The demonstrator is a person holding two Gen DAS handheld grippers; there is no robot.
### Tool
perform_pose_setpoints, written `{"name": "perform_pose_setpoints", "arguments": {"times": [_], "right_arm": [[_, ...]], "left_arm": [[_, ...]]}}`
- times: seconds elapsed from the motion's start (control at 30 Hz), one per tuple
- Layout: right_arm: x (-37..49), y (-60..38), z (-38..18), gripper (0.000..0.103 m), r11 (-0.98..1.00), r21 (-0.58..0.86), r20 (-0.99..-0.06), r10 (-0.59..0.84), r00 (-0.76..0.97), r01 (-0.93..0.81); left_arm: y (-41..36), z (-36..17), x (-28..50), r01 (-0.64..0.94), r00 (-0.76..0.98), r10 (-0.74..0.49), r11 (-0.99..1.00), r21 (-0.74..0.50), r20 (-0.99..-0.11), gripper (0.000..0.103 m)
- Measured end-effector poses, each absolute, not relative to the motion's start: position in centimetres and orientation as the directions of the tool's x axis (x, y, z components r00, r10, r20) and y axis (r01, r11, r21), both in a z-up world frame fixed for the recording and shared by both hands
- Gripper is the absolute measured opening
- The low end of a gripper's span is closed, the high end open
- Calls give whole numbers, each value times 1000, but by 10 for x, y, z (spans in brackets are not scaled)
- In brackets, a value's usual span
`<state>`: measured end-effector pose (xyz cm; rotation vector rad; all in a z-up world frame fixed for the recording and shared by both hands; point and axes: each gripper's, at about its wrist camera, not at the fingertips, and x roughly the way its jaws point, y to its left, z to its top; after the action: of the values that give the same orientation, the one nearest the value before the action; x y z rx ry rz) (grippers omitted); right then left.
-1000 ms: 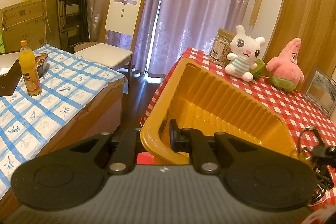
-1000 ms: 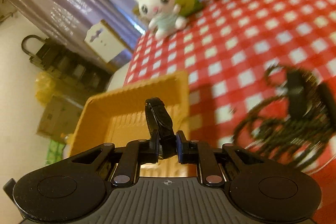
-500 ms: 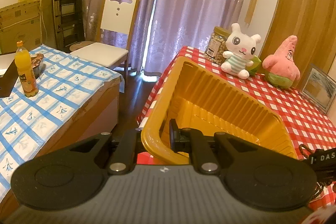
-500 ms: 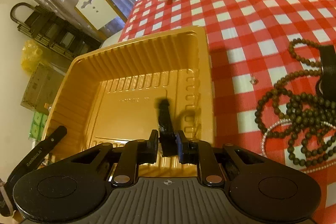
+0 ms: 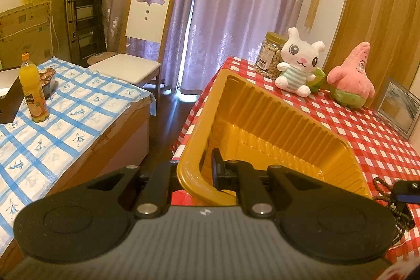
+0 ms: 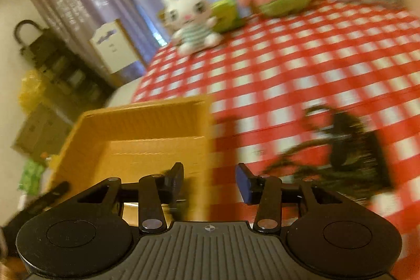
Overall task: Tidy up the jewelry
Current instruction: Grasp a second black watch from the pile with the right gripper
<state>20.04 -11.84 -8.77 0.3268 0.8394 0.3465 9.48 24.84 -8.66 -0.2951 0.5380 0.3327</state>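
Note:
A yellow plastic tray (image 5: 275, 127) stands on the red checked table. My left gripper (image 5: 195, 175) is shut on the tray's near rim and holds it tilted. In the blurred right wrist view the tray (image 6: 147, 133) lies at the left. My right gripper (image 6: 210, 180) is open and empty above the tray's right edge. A pile of dark bead necklaces and a black strap (image 6: 341, 148) lies on the cloth to its right. Some of the beads also show in the left wrist view (image 5: 386, 188). The tray's floor near my right gripper is hidden.
A white rabbit plush (image 5: 299, 62), a pink starfish plush (image 5: 351, 78), a nut jar (image 5: 270, 54) and a picture frame (image 5: 399, 109) stand at the table's back. To the left are a blue checked table (image 5: 52, 117) with a juice bottle (image 5: 34, 91) and a white chair (image 5: 141, 43).
My right gripper was shut on a black strap-like piece over the tray. It has opened, is empty and is moving fast. The left gripper still holds the tray rim.

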Motion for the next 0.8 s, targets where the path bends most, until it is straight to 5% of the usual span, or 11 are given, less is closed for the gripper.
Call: {"name": "perform_pose_setpoints", "arguments": {"times": [0.4,0.53,0.8], "right_arm": [[226,-223,-124,43,970,243,-806,222,548,-35],[237,-225,-136,28,976,216,-823,200,532,-32],[244,-228,-140,22,974,221,-810,215,546,-55]], "left_arm": [[236,-80,90,-435,792,285,884,-171,-539,10],[233,-79,90,-444,790,298,881,-164,-536,10],[229,-77,88,-455,786,310,876,-160,-535,10]]}}
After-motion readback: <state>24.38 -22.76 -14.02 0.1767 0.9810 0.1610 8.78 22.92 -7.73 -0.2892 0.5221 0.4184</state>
